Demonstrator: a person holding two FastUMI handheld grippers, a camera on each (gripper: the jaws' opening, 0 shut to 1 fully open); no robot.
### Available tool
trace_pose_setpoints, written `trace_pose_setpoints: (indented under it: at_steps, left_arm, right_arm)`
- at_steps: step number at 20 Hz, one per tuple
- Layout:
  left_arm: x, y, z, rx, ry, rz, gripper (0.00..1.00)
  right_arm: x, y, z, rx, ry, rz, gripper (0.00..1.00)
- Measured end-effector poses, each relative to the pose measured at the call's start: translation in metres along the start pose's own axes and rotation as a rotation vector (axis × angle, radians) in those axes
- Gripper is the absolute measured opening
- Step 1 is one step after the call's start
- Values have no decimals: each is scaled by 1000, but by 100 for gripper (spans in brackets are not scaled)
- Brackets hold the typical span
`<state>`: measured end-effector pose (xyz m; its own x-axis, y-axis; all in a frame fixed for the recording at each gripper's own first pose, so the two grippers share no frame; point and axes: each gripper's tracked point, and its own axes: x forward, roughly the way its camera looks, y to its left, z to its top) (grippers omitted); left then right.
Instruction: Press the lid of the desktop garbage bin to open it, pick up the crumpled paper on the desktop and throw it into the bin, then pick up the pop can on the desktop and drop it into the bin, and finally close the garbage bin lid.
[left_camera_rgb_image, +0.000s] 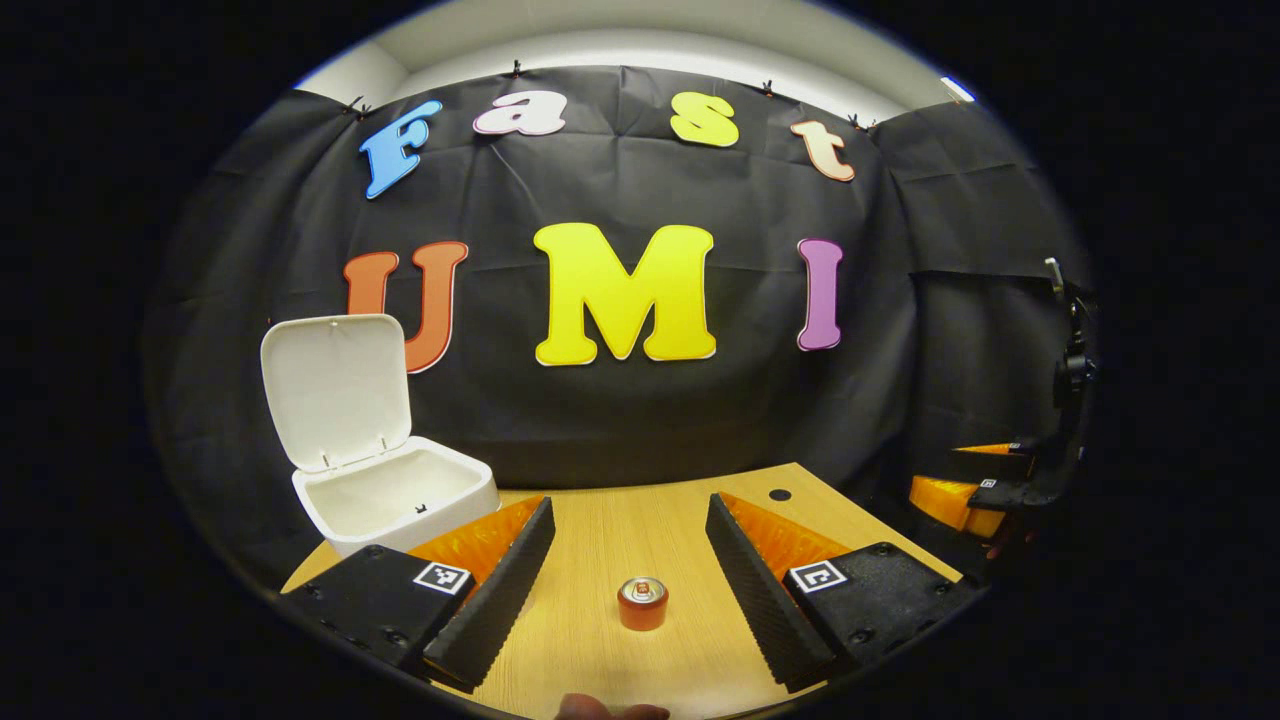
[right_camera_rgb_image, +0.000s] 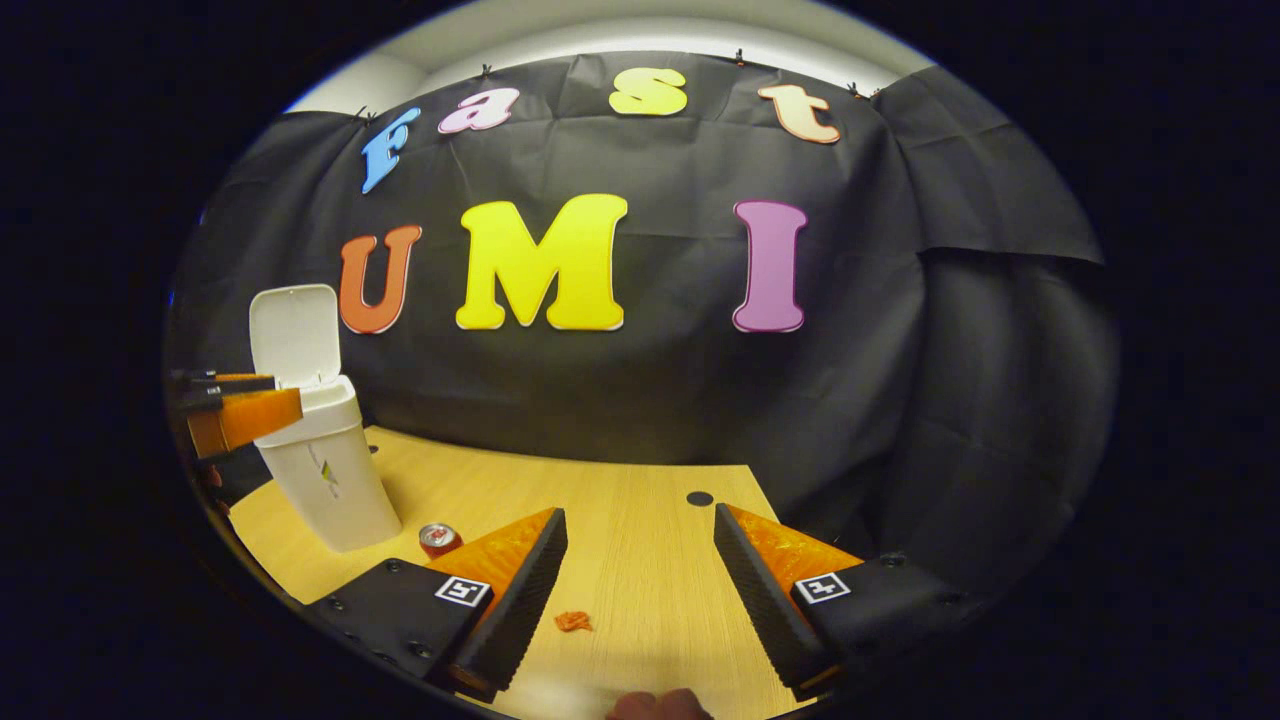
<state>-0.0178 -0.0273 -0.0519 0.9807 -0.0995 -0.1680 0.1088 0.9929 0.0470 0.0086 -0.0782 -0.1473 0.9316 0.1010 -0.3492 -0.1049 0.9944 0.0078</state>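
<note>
In the left gripper view, the bin stands at the left on the counter with its lid raised. The can stands upright between the left gripper fingers, which are wide apart and touch nothing. Closing off-centre could tip the can or send it rolling. The right gripper hangs at the far right.

In the right gripper view, the right gripper fingers are also spread wide and hold nothing. A small crumpled paper lies on the counter between them, nearer the left finger; being so small and flat, it could slip from a pinch. The can stands beside the bin, with the left gripper in front of the bin's top.
</note>
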Motion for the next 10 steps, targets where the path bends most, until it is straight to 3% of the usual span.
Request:
trace_pose_setpoints:
  at_steps: [10]
  left_arm:
    - [-19,19,-22,-3,89,83,99]
  right_arm:
    - [57,40,-115,-35,275,153,93]
